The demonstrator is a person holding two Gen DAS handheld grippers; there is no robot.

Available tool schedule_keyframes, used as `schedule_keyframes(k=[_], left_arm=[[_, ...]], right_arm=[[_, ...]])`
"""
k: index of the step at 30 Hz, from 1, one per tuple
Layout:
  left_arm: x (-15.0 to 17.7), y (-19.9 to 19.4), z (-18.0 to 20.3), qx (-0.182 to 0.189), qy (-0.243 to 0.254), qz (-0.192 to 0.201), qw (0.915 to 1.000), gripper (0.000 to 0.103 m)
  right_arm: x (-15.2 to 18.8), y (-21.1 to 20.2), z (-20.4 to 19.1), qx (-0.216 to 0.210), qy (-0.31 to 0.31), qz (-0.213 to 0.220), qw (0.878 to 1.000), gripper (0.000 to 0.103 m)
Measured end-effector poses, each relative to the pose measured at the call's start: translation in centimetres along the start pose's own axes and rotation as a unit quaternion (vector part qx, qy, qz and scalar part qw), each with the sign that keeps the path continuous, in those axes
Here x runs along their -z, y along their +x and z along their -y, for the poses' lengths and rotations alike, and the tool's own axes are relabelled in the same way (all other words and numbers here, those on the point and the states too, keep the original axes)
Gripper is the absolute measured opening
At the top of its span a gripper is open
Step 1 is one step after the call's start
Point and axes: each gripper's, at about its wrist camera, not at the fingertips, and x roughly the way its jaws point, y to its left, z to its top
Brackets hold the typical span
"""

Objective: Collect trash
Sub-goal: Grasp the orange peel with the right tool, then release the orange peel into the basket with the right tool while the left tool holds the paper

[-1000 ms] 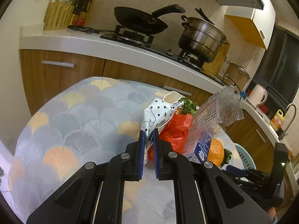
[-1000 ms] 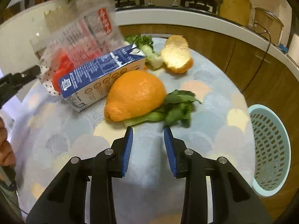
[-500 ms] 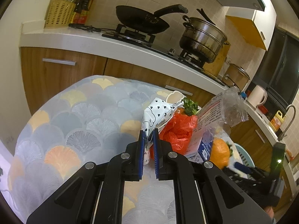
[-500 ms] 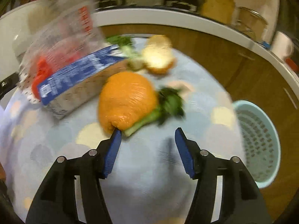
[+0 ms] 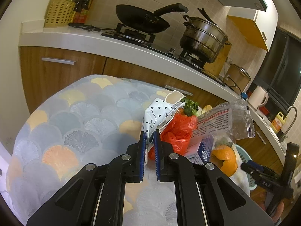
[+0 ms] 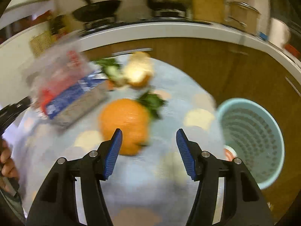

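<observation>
Jaws of the right gripper point(image 6: 148, 145), just spread wide with nothing between them, best centred over the orange peel point(image 6: 124, 124) mid-tabletop and lowered before closing, then carried to the blue basket point(image 6: 254, 141) off the tabletop's right edge. Left gripper point(image 5: 150, 139) pressed together on the heart-print white bag point(image 5: 160, 113) near the far edge; best kept steady there. Counted on the tabletop point(image 5: 75, 124): two orange peels, two leafy scraps, one blue carton point(image 6: 75, 98), one red bag point(image 5: 178, 130), one clear wrapper point(image 5: 225, 118).
</observation>
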Motion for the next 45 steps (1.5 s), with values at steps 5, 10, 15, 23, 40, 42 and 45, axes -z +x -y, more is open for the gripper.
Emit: schedule_keyframes(k=[5, 10, 15, 23, 40, 42, 45], left_arm=[[0.1, -0.2, 0.1, -0.002, 0.005, -0.001, 1.0, 0.007], [0.1, -1.2, 0.1, 0.002, 0.007, 0.005, 1.0, 0.007], [-0.2, -2.9, 0.3, 0.006, 0.01, 0.02, 0.9997, 0.007], [-0.8, -6.7, 3.2, 0.032, 0.028, 0.059, 0.9973, 0.007], [-0.8, -4.6, 18.3, 0.157, 0.128, 0.031, 0.9789, 0.007], [-0.4, -2.5, 21.2, 0.171, 0.143, 0.009, 0.9747, 0.007], [0.3, 0.5, 24.8, 0.192, 0.164, -0.02, 0.9674, 0.007]], right_arm=[[-0.9, 2.2, -3.0, 0.004, -0.016, -0.008, 1.0, 0.074], [-1.5, 5.0, -3.9, 0.029, -0.022, -0.037, 0.999, 0.074], [-1.3, 3.1, -2.6, 0.017, -0.002, -0.017, 1.0, 0.05], [-1.7, -2.3, -1.8, -0.031, 0.004, 0.042, 0.999, 0.045], [-1.8, -8.7, 8.6, 0.052, 0.062, 0.105, 0.991, 0.045], [-1.6, -8.8, 10.7, 0.066, 0.077, 0.102, 0.99, 0.045], [-1.0, -8.5, 14.1, 0.088, 0.1, 0.091, 0.987, 0.045]])
